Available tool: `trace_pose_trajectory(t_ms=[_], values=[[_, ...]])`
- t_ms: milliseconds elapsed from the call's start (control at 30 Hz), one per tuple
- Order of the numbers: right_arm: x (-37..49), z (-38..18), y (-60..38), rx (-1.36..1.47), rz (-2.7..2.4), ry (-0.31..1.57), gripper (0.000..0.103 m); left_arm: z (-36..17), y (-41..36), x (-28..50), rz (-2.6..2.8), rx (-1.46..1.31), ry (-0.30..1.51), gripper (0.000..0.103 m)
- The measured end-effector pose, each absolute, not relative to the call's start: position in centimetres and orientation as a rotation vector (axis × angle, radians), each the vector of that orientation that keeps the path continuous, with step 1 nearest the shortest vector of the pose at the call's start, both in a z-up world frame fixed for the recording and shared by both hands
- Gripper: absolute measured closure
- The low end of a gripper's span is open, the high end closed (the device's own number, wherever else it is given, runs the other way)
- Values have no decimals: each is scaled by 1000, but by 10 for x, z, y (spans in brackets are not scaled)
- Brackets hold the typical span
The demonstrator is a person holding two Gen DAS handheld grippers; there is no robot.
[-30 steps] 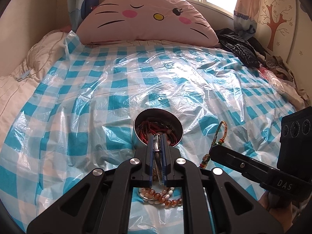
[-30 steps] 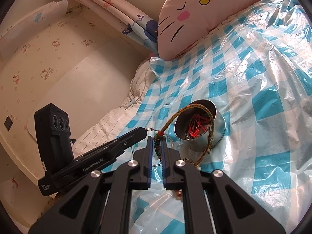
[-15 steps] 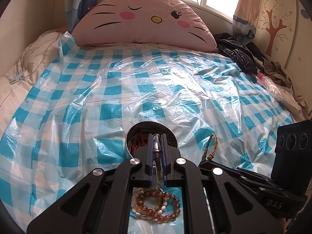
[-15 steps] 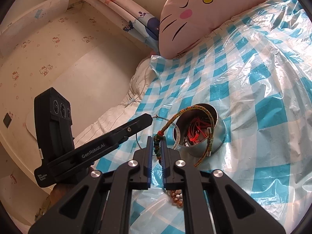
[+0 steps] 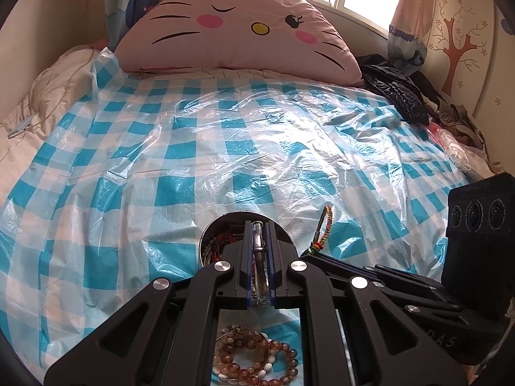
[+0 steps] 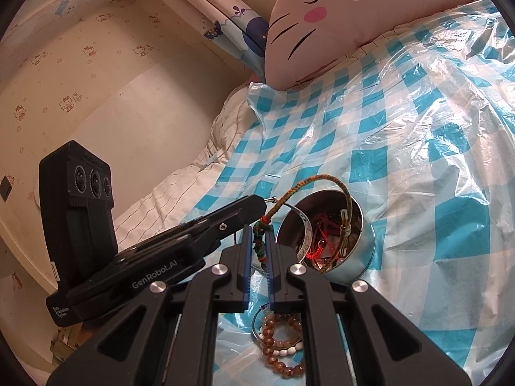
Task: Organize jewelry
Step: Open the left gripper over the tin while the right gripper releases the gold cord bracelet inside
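A steel bowl (image 6: 359, 241) with red cords inside sits on the blue checked plastic sheet (image 5: 257, 148); it also shows in the left wrist view (image 5: 209, 234). My left gripper (image 5: 259, 234) is shut on a silver bangle (image 5: 258, 247) held over the bowl's near rim. My right gripper (image 6: 260, 241) is shut on a braided cord bracelet (image 6: 309, 181) by its beaded end; its loop hangs over the bowl. The bracelet also shows in the left wrist view (image 5: 323, 222). Amber and white bead bracelets (image 5: 251, 363) lie on the sheet below both grippers, also in the right wrist view (image 6: 280, 337).
A big pink cat-face pillow (image 5: 238, 29) lies at the head of the bed. Dark clothes (image 5: 396, 93) are piled at the far right edge. Beige bedding (image 6: 180, 189) lies along the left side by the wall.
Both grippers have pulled back and risen a little with their pieces; the bowl now sits lower in the left view and more of the bead bracelets shows. Both stay shut.
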State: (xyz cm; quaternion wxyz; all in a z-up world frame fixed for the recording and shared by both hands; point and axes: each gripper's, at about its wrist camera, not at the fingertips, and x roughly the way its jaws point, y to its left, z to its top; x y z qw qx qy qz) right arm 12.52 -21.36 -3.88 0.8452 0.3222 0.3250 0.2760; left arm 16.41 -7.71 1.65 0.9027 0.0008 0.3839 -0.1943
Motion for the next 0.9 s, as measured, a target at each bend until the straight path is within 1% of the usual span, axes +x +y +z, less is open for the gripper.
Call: trace_pose_trajectory(t_ms=[267,367,467,500,600,667,900], values=[[149,-51,-207,631,569,747,94,-5,-71,185,-393,-56,841,96],[159,-58,-200,591,551,806,94,-18,-66,197,-392,-98,896,95],[168,-67,-190,543,534,866,94,-26,-60,201,-362,-112,913,93],[170,-69,-188,530,525,877,92,-27,-57,202,-353,-118,912,92],[173,-73,-180,478,503,903,64,-27,-45,204,-324,-156,908,84],[175,-75,-174,456,523,913,64,-27,-39,204,-307,-174,899,77],[171,-75,-173,451,537,925,64,-22,-28,201,-289,-203,883,66]])
